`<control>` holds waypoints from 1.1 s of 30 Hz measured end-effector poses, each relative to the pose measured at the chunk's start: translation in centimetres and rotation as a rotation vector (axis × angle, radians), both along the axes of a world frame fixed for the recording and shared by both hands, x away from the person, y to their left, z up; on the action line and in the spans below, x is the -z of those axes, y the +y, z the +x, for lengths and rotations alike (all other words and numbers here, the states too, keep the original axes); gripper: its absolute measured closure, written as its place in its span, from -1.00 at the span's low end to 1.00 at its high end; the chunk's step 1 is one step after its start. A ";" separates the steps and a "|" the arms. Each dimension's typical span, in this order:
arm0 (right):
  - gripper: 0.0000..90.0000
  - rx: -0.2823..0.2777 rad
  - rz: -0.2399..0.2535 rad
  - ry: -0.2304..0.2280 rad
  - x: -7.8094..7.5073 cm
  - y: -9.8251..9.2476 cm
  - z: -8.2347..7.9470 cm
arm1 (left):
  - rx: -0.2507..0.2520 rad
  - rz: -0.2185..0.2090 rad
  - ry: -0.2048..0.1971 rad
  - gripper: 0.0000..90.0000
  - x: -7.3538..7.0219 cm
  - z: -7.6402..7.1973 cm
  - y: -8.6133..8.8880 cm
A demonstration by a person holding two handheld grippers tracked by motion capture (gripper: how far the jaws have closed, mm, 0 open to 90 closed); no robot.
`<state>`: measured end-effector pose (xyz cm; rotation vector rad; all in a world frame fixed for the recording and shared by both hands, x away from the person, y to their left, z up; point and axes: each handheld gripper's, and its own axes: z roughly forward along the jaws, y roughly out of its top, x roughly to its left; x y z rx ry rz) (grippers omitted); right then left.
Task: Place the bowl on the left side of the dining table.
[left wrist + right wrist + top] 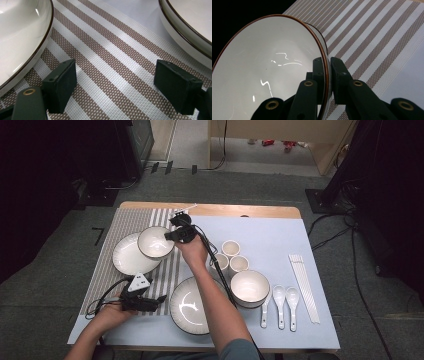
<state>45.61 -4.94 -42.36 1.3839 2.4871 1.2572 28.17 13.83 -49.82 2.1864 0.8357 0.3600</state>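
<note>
One bowl (267, 72) hangs pinched by its rim in right tongs (326, 75).

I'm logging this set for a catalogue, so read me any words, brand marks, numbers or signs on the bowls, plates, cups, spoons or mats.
None can be read.
The bowl held by the right gripper is plain white with a brown rim.
The plates, cups, spoons and striped mat carry no lettering.
</note>
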 end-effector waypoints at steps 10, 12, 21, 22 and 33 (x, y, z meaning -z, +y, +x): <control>0.85 0.004 0.004 0.010 0.3 0.3 0.5 | 0.000 -0.002 0.000 -0.58 0.0 0.0 0.0; 0.85 0.005 0.004 0.011 0.3 0.4 0.5 | 0.000 -0.002 0.000 -0.58 0.0 0.0 0.0; 0.85 0.000 0.002 0.015 0.6 0.8 0.6 | 0.000 0.000 0.001 -0.58 0.0 0.0 0.0; 0.85 -0.002 0.000 0.016 0.7 0.9 0.5 | 0.000 -0.001 0.001 -0.58 0.0 0.0 0.0; 0.85 -0.009 -0.001 0.024 1.0 1.8 0.8 | 0.000 -0.001 0.002 -0.58 0.0 0.0 0.0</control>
